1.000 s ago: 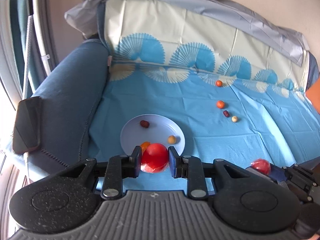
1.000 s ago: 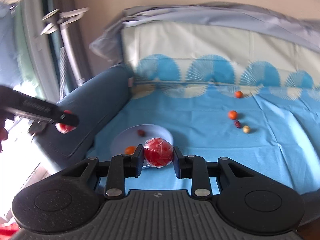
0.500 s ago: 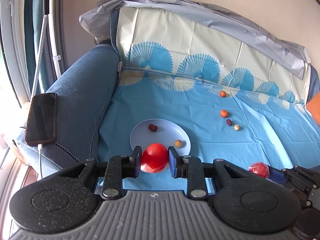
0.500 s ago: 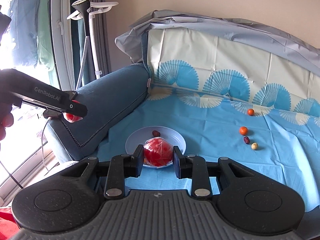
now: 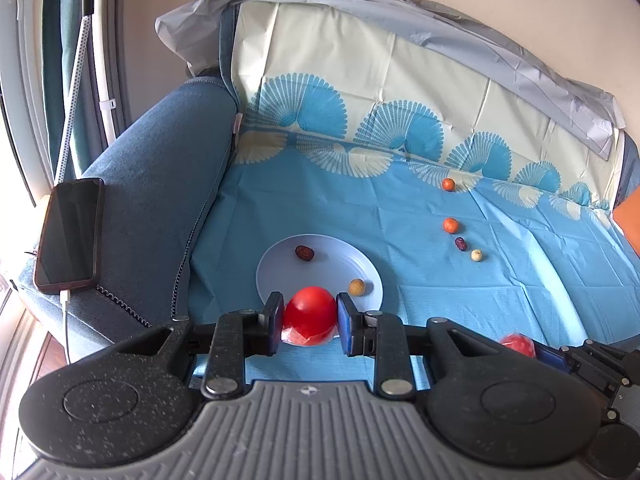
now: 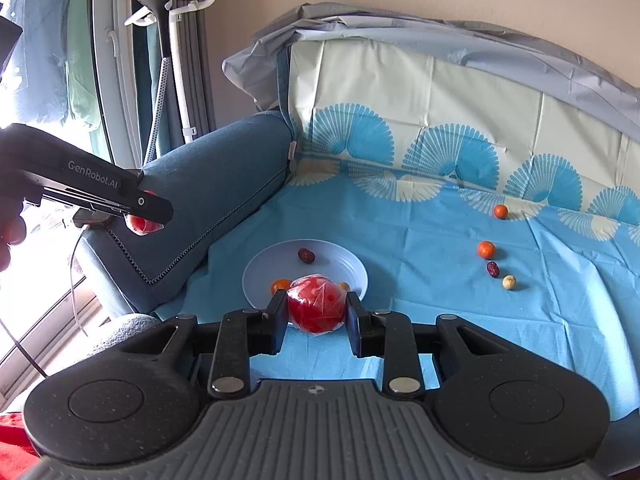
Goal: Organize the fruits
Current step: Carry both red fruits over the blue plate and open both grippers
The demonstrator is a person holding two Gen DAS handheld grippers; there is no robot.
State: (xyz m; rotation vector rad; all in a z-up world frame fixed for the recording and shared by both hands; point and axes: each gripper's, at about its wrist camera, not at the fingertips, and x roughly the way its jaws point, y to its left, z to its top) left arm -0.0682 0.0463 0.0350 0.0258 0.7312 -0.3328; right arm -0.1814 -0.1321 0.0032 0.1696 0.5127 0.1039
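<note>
My left gripper [image 5: 309,318] is shut on a red tomato [image 5: 310,312] wrapped in film, held above the near rim of a pale blue plate [image 5: 320,258]. My right gripper [image 6: 317,312] is shut on a second wrapped red tomato [image 6: 316,308], also above the plate [image 6: 340,258]. The plate holds a dark date [image 5: 304,253], a tan round fruit [image 5: 357,287] and a small orange [image 6: 281,286]. Two small oranges [image 5: 450,225], a date [image 5: 461,243] and a pale fruit [image 5: 476,255] lie on the blue cloth to the right.
The blue cloth [image 5: 440,280] covers a sofa seat and backrest. A phone [image 5: 68,236] on a cable lies on the blue armrest [image 5: 160,200] at left. A garment steamer stand [image 6: 168,60] and curtains are behind the armrest.
Both grippers have pulled back and up from the plate, each still holding its tomato. More of the sofa, armrest and phone has come into view.
</note>
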